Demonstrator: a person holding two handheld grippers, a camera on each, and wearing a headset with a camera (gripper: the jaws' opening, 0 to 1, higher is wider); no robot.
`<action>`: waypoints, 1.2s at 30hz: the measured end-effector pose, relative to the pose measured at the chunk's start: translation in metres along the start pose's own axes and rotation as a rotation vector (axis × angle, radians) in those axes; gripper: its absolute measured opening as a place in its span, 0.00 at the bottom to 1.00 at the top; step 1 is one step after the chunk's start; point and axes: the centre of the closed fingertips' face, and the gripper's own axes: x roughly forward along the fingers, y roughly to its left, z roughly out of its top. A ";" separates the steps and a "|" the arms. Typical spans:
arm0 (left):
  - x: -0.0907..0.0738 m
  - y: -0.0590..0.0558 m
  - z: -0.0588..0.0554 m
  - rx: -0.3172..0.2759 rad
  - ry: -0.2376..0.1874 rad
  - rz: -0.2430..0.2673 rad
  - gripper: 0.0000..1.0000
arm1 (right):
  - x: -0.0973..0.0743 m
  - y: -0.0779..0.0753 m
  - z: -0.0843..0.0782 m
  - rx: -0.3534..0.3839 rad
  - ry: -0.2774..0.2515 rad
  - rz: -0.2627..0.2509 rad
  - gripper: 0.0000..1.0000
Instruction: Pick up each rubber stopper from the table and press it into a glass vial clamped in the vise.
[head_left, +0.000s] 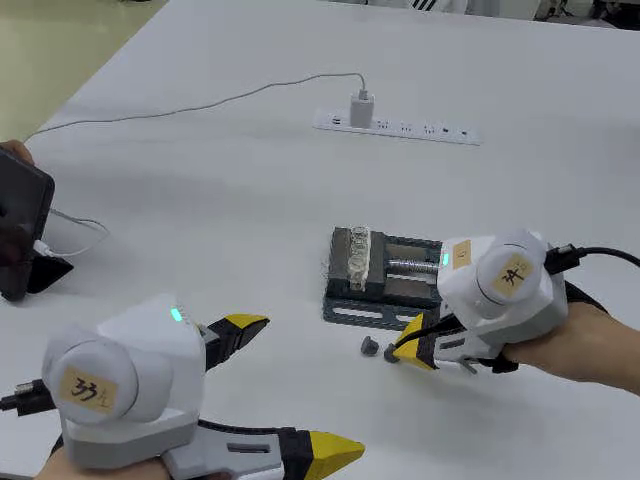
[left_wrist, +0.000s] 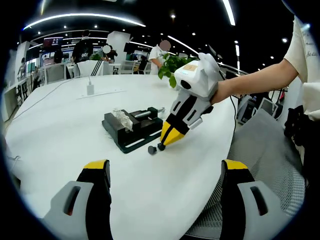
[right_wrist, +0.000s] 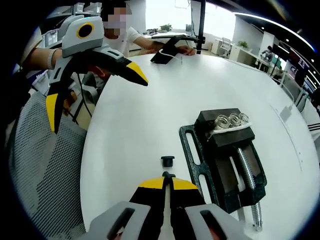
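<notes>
Black vise (head_left: 385, 290), clear glass vials (head_left: 358, 252), seemingly dark grey stopper (head_left: 369, 346), white table (head_left: 250, 150); yellow-tipped white right claw (head_left: 396, 354)

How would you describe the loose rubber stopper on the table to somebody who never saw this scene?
Find the black vise on the white table, with glass vials clamped in it. Just before its near edge lies a small dark rubber stopper. Unlike the second stopper at the tips of the right hand-held gripper, it lies free.
</notes>
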 end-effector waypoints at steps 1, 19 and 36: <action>0.000 0.000 0.001 0.002 -0.001 0.000 0.91 | 0.000 0.000 0.000 0.021 0.001 0.002 0.00; 0.001 0.000 0.014 0.045 -0.036 0.015 0.88 | -0.029 0.001 0.025 0.416 -0.211 0.024 0.00; 0.018 -0.012 0.065 0.184 -0.157 -0.024 0.67 | -0.112 0.013 0.063 0.900 -0.598 0.169 0.00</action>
